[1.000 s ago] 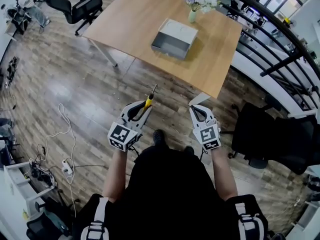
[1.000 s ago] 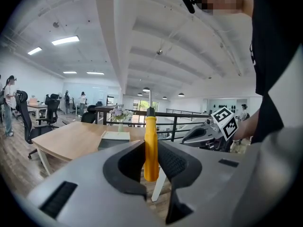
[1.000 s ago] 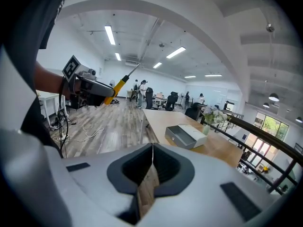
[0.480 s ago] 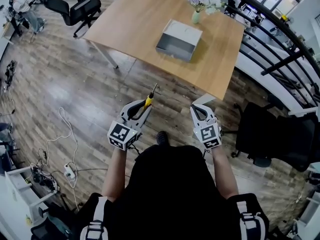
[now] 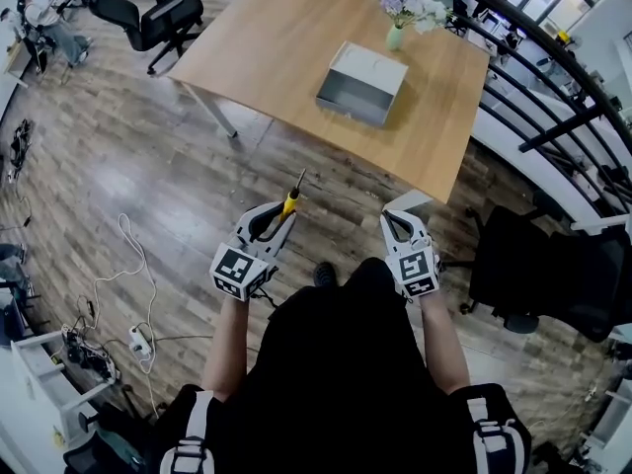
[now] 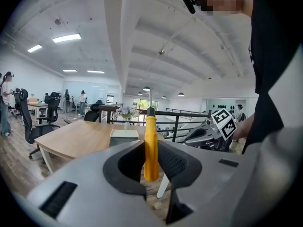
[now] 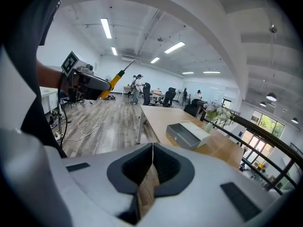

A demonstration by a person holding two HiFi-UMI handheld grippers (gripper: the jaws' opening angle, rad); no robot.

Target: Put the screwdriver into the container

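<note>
The screwdriver (image 5: 289,202) is clamped in the left hand-held gripper (image 5: 277,220), well apart from the container (image 5: 363,83) on the bench (image 5: 267,38); the right hand-held gripper (image 5: 398,220) is closed, empty. The bench has edged nearer, so the carry seems under way

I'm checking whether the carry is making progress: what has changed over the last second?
The person seems to have edged toward the table: in the head view it and the container on it have slid slightly down and right. Nothing was grasped or released. The left gripper stays shut on the screwdriver, the right gripper stays shut and empty, both held in front of the body.
</note>
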